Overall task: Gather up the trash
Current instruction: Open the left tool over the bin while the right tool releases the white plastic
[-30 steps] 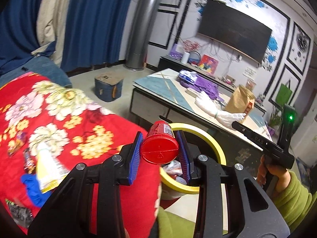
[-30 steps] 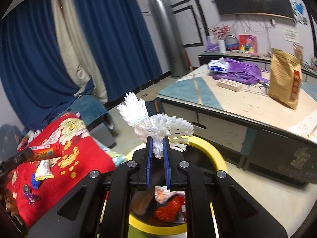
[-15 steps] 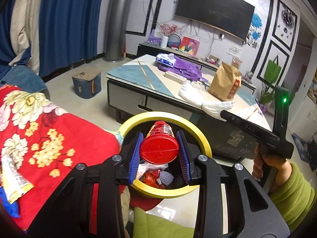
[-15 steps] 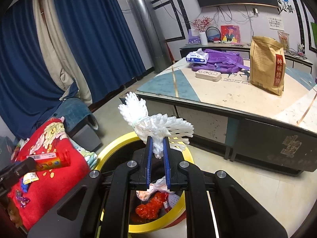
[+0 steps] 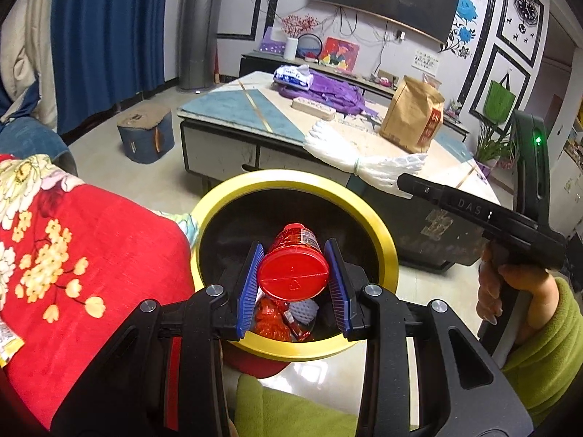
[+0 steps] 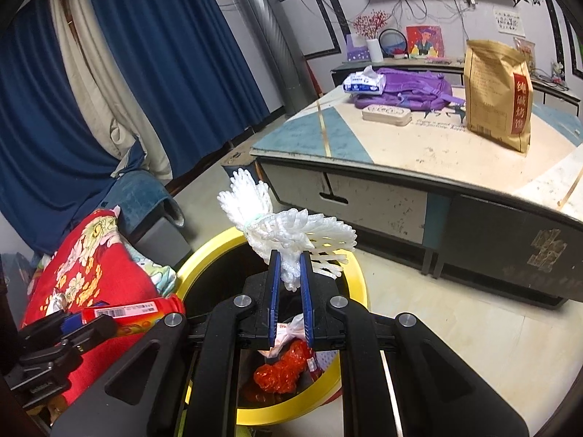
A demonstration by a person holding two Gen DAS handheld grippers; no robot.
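My left gripper [image 5: 293, 284] is shut on a red tube-shaped can [image 5: 293, 273] with a red lid, held over the mouth of the yellow-rimmed black bin [image 5: 379, 229]. The can also shows in the right wrist view [image 6: 135, 315] at the bin's left rim. My right gripper [image 6: 290, 291] is shut on a white foam net bundle [image 6: 288, 233], above the bin [image 6: 349, 371]. The bundle shows in the left wrist view [image 5: 349, 162] beyond the bin's far rim. Red wrappers [image 6: 284, 369] lie inside the bin.
A red floral blanket [image 5: 91, 255] covers the seat left of the bin. A low table [image 6: 419, 153] stands behind it with a purple bag [image 6: 411, 87], a brown paper bag [image 6: 499, 94] and a tissue pack [image 6: 364, 83]. A blue box [image 5: 145, 134] sits on the floor.
My left gripper has moved right with the can, from over the blanket to above the bin. My right gripper has come closer over the bin with the foam net.
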